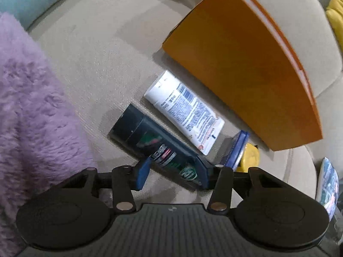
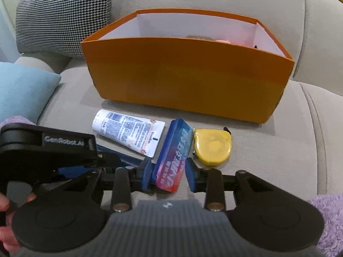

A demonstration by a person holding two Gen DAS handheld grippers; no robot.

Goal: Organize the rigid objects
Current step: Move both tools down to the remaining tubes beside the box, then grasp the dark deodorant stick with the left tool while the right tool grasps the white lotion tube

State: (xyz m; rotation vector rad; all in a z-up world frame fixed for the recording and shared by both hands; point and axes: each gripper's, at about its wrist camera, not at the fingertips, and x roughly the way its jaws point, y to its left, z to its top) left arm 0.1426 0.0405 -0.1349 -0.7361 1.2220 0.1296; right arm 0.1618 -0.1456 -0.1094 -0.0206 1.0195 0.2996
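Observation:
A dark spray can (image 1: 148, 141) lies slantwise on the beige sofa seat (image 1: 96, 64). My left gripper (image 1: 172, 175) straddles its lower end; the right finger lies along the can and a sliver of sofa shows by the left pad, so it is open. My right gripper (image 2: 168, 176) is open around a blue and red flat box (image 2: 171, 160), with a gap at its right pad. Beside that box lie a white tube (image 2: 128, 132) and a yellow tape measure (image 2: 212, 147). Behind them stands an open orange box (image 2: 188, 75) with something pink inside.
A houndstooth cushion (image 2: 64, 17) and a light blue cushion (image 2: 23, 87) sit at the back left. A fluffy purple sleeve (image 1: 32, 107) fills the left of the left wrist view. A printed white packet (image 1: 328, 186) shows at its right edge.

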